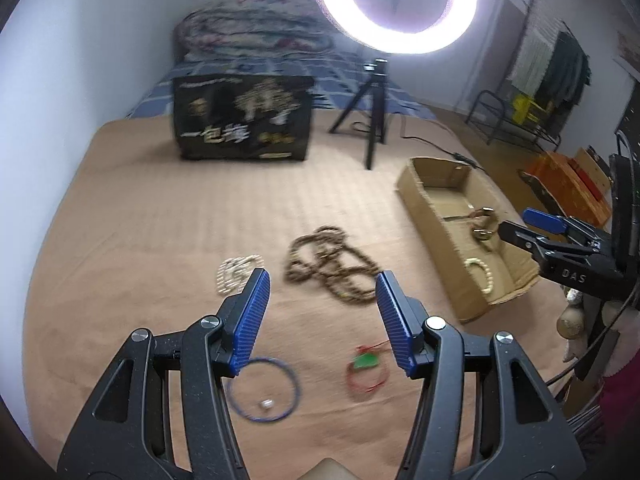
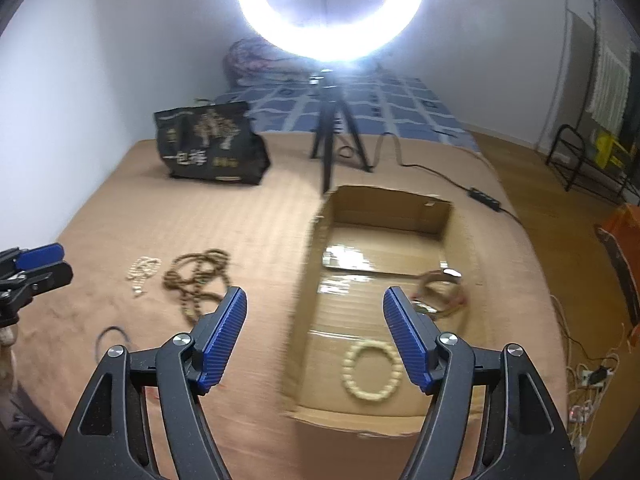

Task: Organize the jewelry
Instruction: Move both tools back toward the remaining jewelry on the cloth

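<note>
On the tan bed cover lie a long brown bead necklace [image 1: 332, 268], a small cream bead string [image 1: 236, 272], a blue cord ring with a small charm [image 1: 264, 390] and a red cord with a green tag [image 1: 366, 368]. My left gripper [image 1: 322, 292] is open and empty above them. A shallow cardboard box [image 2: 320, 240] holds a cream bead bracelet [image 2: 370, 376] and brownish-gold bangles [image 2: 440, 292]. My right gripper [image 2: 316, 312] is open and empty over the box's left wall. It also shows in the left wrist view [image 1: 520, 226], by the box [image 1: 432, 216].
A black printed bag [image 1: 242, 118] and a small black tripod [image 1: 370, 116] stand at the back under a bright ring light [image 1: 394, 4]. A cable with a switch [image 2: 486, 198] runs behind the box. An orange box [image 1: 568, 184] and a rack [image 1: 516, 120] stand on the floor to the right.
</note>
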